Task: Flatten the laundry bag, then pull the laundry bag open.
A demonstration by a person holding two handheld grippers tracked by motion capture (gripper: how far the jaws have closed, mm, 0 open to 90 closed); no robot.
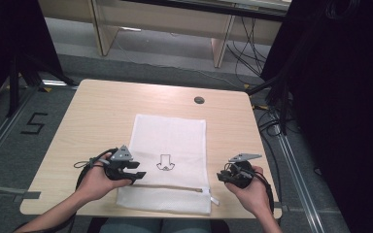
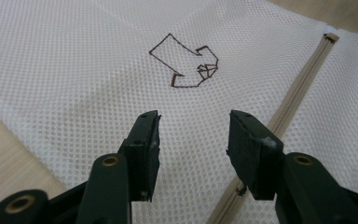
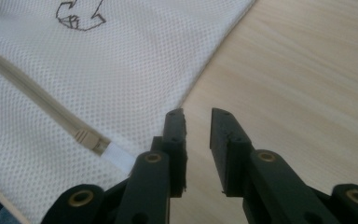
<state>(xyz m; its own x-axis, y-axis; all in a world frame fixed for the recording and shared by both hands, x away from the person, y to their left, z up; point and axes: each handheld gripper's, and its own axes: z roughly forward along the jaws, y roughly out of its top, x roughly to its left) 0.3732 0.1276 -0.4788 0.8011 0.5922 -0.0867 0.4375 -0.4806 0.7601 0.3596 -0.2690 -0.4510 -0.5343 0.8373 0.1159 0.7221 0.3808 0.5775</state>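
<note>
The left gripper (image 2: 193,135) has its 2 jaws wide apart with nothing between them, hanging over the white mesh bag (image 2: 74,70) near its drawn arrow (image 2: 186,63). The right gripper (image 3: 196,140) has a small gap between its jaws and holds nothing; it sits over the wooden table (image 3: 307,70), just beside the bag's edge and the zipper pull (image 3: 91,140). The bag lies flat in the middle of the table.

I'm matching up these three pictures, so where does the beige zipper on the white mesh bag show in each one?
High view: beige zipper crosses the white mesh bag near its front edge.
Left gripper view: zipper runs diagonally at right.
Right gripper view: zipper at left.
Shared landmark: drawn arrow.
</note>
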